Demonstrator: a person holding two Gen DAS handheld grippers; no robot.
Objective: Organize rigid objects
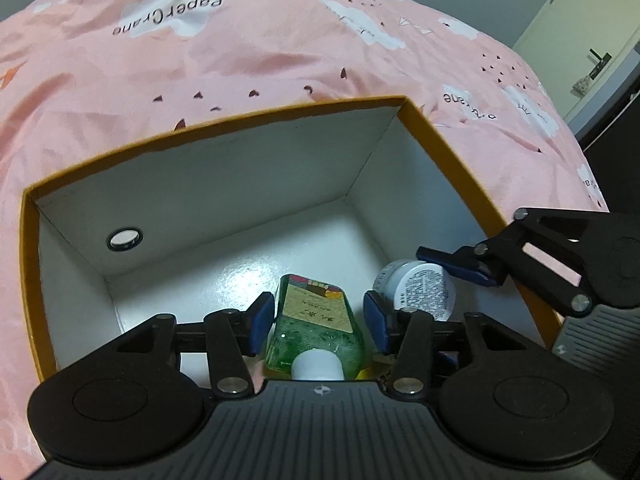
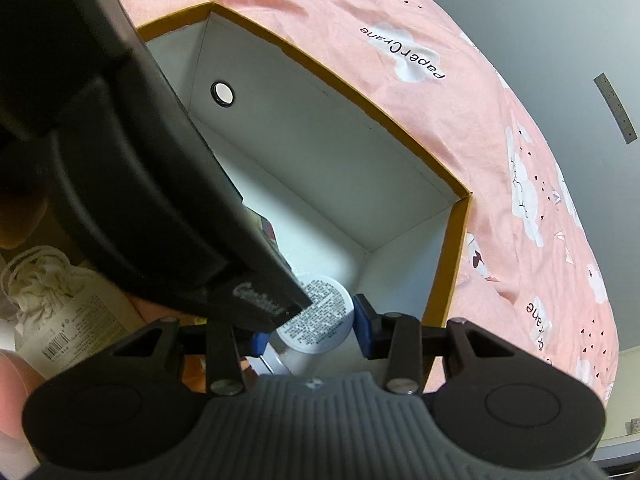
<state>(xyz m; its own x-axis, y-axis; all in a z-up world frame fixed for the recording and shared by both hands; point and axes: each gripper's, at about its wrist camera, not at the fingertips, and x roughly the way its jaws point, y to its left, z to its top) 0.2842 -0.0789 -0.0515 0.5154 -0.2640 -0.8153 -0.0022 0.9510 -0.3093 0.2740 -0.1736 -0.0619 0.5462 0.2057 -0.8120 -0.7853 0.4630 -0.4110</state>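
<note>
An open box with an orange rim [image 1: 440,148] and white inside sits on a pink bedsheet; it also shows in the right wrist view [image 2: 360,92]. A green bottle with a white cap [image 1: 316,328] lies on the box floor between the pads of my left gripper [image 1: 318,322], which is open and does not touch it. A white jar [image 1: 424,288] lies beside it; it also shows in the right wrist view [image 2: 320,316]. My right gripper [image 2: 310,332] is open around the jar, with gaps at both pads.
A round metal eyelet [image 1: 125,239] sits in the box's left wall. The pink sheet [image 1: 240,60] surrounds the box. In the right wrist view the left gripper's black body [image 2: 140,160] blocks the left side, and a cloth bag [image 2: 48,280] lies outside the box.
</note>
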